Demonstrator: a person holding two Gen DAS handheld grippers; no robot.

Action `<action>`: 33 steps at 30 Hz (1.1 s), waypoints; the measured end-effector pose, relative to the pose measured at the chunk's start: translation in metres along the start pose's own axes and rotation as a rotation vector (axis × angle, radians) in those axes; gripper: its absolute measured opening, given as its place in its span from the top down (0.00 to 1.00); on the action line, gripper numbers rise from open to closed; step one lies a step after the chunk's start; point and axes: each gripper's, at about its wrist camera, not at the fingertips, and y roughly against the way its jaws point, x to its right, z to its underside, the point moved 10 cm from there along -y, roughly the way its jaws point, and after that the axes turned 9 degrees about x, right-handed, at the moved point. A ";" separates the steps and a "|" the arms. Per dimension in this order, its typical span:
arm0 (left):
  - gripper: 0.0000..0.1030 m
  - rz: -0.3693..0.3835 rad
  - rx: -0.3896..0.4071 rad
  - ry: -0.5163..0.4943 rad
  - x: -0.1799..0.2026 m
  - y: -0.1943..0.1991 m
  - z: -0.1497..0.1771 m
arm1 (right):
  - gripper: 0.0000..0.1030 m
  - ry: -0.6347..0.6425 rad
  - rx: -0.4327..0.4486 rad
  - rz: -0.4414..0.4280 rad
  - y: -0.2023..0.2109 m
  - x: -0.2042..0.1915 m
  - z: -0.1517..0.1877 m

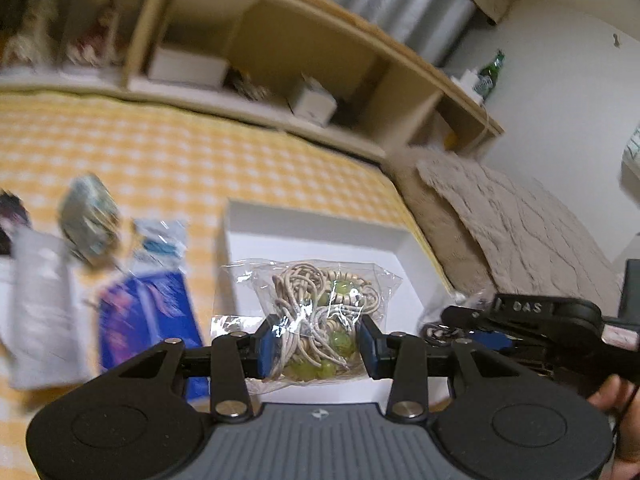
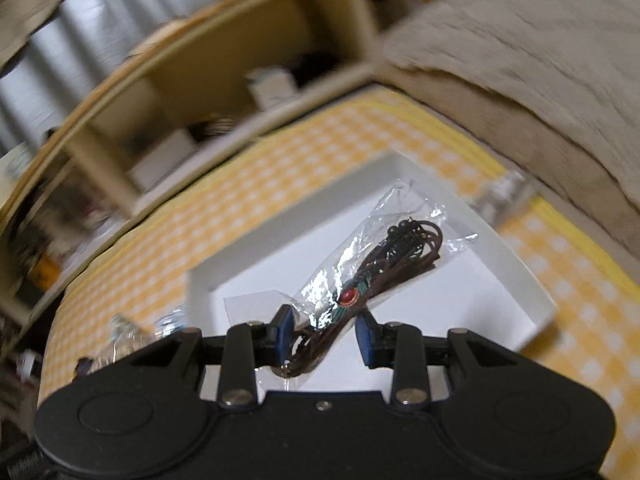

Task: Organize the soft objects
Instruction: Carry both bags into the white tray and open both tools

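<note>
Left tongs [image 1: 316, 346] clamp a bag of beige cords [image 1: 320, 312] and right tongs [image 2: 325, 334] clamp a bag of brown cords [image 2: 384, 264], both over the white box [image 2: 520, 276].

Two hand-held grippers: the left hand-held gripper [image 1: 316, 344] and the right hand-held gripper [image 2: 324, 336]. Each has one clear bag: a bag of pale cord and green beads [image 1: 316, 312], a bag of brown cord [image 2: 384, 264]. One white tray [image 2: 520, 276]. One green bottle [image 1: 491, 74] on the shelf.
</note>
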 end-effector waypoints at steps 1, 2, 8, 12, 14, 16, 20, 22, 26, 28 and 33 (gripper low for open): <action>0.59 0.012 -0.015 0.005 0.005 -0.005 0.007 | 0.67 -0.028 -0.016 0.017 -0.004 0.008 0.002; 0.59 0.020 -0.029 0.013 0.006 -0.008 0.012 | 0.67 -0.050 -0.031 0.030 -0.006 0.015 0.005; 0.59 0.033 -0.105 0.155 0.005 -0.034 0.044 | 0.66 -0.117 -0.098 0.089 -0.021 0.034 0.020; 0.59 0.026 -0.136 0.178 0.005 -0.042 0.058 | 0.66 -0.118 -0.134 0.122 -0.028 0.041 0.029; 0.59 0.025 -0.140 0.177 0.007 -0.045 0.060 | 0.64 -0.130 -0.149 0.143 -0.032 0.045 0.032; 0.58 0.030 -0.146 0.173 0.009 -0.046 0.061 | 0.63 -0.138 -0.154 0.162 -0.032 0.048 0.033; 0.58 0.037 -0.152 0.157 0.014 -0.047 0.064 | 0.47 -0.107 -0.143 0.197 -0.030 0.047 0.033; 0.58 0.042 -0.154 0.151 0.017 -0.048 0.066 | 0.42 -0.082 -0.134 0.206 -0.028 0.045 0.033; 0.58 0.036 -0.153 0.162 0.016 -0.052 0.068 | 0.39 -0.069 -0.132 0.212 -0.024 0.043 0.034; 0.53 0.036 -0.156 0.174 0.014 -0.053 0.069 | 0.39 -0.073 -0.130 0.210 -0.022 0.043 0.034; 0.38 0.050 -0.151 0.184 0.015 -0.049 0.068 | 0.38 -0.071 -0.129 0.216 -0.020 0.043 0.034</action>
